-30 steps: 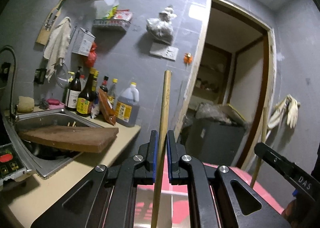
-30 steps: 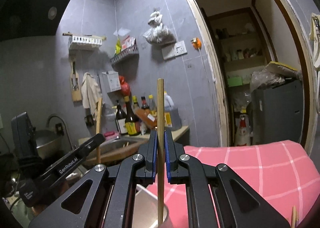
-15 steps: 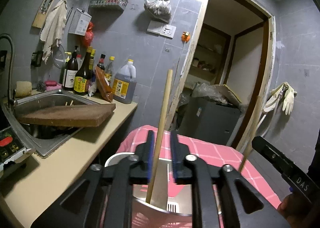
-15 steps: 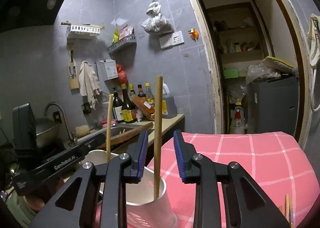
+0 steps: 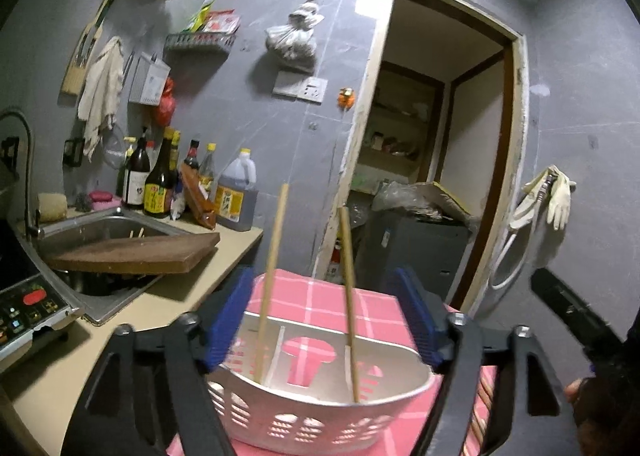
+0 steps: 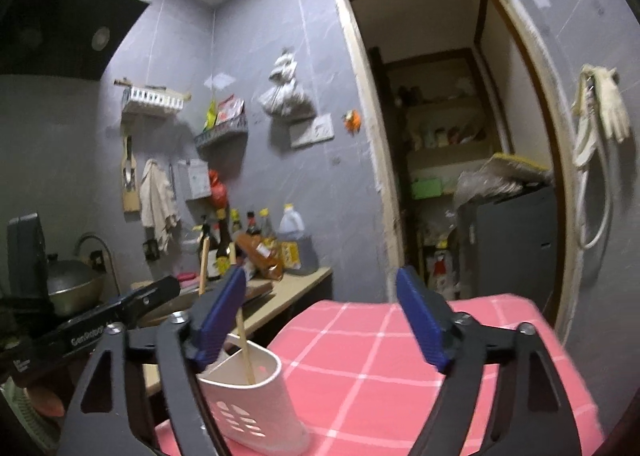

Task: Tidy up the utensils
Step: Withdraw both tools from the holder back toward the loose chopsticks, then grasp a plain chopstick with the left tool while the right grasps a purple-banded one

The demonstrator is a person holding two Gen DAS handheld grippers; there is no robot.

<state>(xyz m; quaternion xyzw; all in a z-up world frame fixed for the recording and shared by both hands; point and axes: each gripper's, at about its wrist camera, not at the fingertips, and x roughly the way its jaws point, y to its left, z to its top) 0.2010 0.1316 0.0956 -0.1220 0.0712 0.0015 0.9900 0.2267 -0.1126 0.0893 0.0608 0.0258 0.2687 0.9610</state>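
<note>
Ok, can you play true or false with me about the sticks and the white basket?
1. Two chopsticks stand in the white basket. True: one chopstick on the left side, another chopstick on the right.
2. The left gripper is squeezing a chopstick. False: its jaws have just been opening and stand wide, touching neither stick.
3. The basket sits on a pink checked cloth. True.
4. The right gripper is shut. False: its jaws have just been opening too and are wide apart, with nothing between them.
5. A wooden board lies across the sink. True.
6. The two chopsticks share one compartment. False: a divider stands between them.
</note>
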